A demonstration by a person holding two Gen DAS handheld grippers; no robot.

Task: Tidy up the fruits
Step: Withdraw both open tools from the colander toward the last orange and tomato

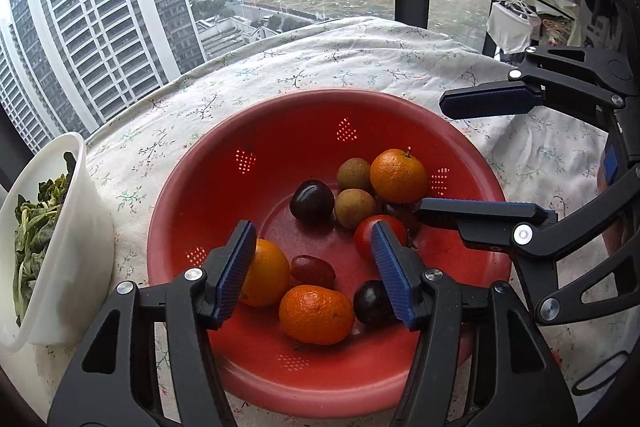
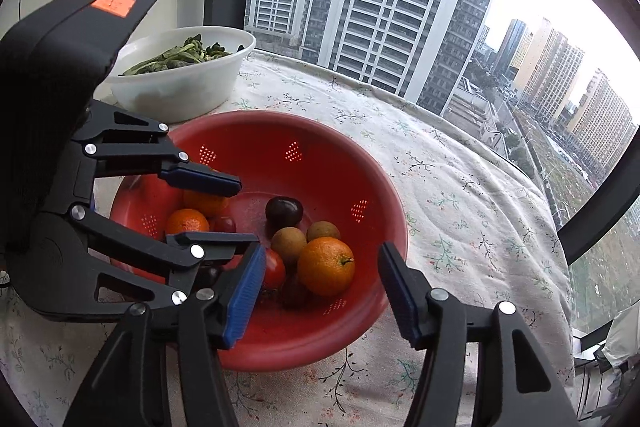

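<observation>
In the left wrist view the red colander (image 1: 192, 227) is the landmark: it sits on the flowered tablecloth (image 1: 360, 55) and gathers all the fruit in its bottom, so either hand can reach in from above. The left gripper (image 1: 314, 269) hangs over the near half of the colander with its jaws spread and nothing between them, framing a small red tomato (image 1: 312, 270) and a mandarin (image 1: 316, 314), probably lined up for a pick. The right gripper (image 1: 460, 157) comes in over the colander's far right rim, also spread wide and empty, next to an orange (image 1: 398, 175). A white bowl (image 1: 76, 227) of greens stands just left of the colander, touching or nearly so. In the right wrist view the colander (image 2: 384, 203) lies below the right gripper (image 2: 322, 293), whose open jaws straddle the orange (image 2: 326, 266) near the colander's close rim, a likely target. The left gripper (image 2: 236, 211), open as well, reaches in from the colander's left side over two mandarins (image 2: 187, 222). The white bowl (image 2: 180, 91) sits just beyond the colander's far left rim.
</observation>
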